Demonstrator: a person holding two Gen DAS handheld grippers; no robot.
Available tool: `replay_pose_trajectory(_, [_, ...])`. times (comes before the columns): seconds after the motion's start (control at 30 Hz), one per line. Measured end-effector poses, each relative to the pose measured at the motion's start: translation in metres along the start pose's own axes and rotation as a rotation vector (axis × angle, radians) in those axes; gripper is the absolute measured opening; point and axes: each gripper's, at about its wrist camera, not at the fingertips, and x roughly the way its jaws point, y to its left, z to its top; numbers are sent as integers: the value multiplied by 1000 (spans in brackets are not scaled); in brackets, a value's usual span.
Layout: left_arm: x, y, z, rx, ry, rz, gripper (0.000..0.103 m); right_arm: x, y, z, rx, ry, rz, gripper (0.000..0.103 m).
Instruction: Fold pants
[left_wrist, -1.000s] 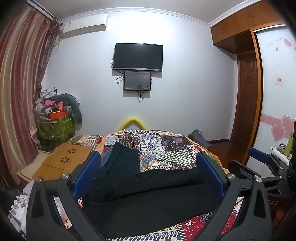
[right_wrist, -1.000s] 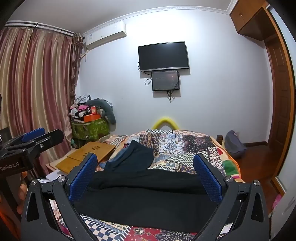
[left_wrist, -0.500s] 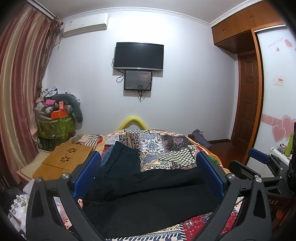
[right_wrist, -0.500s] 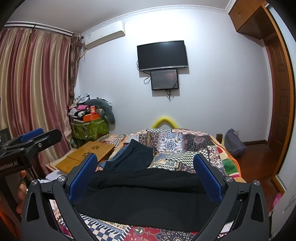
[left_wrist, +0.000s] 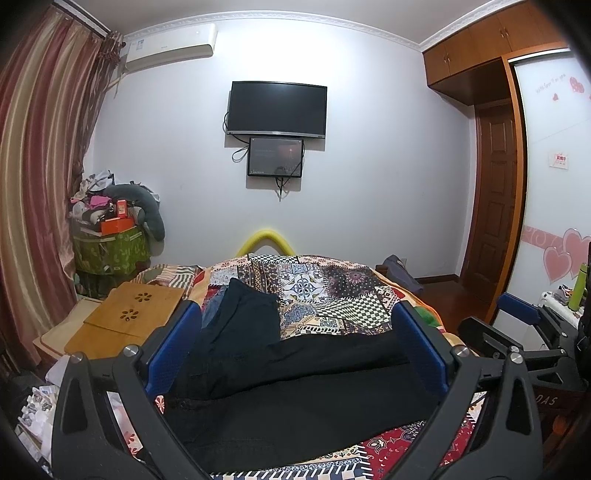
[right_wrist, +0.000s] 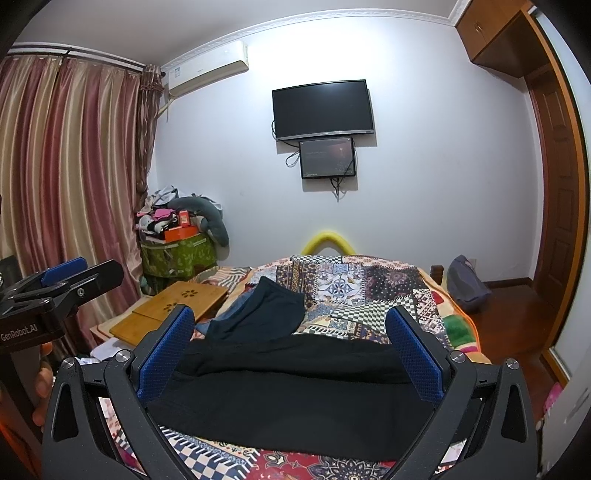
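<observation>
1. The black pants (left_wrist: 295, 398) lie spread sideways across the near end of the bed (left_wrist: 332, 295), apparently laid leg over leg along their length; no crosswise fold shows, so I judge the task near its start, with the shortening folds left to do.
2. The left gripper (left_wrist: 295, 354) hangs above the pants with its blue pads wide apart and nothing between them; the right gripper (right_wrist: 291, 354) hangs likewise, spread and empty; neither touches the cloth.
3. A second dark garment (left_wrist: 247, 317) lies farther up the bed, just behind the pants and overlapping some blue cloth; whether it belongs to the task I cannot tell.
4. The surface is a soft patchwork bedspread, so the cloth may drag or bunch when pulled.
5. Beyond the bed a television (left_wrist: 277, 109) hangs on the white wall; striped curtains (right_wrist: 74, 177) fall at the left; a wooden lap table (left_wrist: 129, 317) sits beside the bed; a wooden door (left_wrist: 495, 192) stands at the right.
</observation>
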Motion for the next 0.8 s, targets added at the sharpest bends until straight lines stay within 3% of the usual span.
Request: replay_pose_trajectory(0.8, [4, 0, -3, 0, 9, 2, 103, -1, -6, 0, 5, 1, -2, 103])
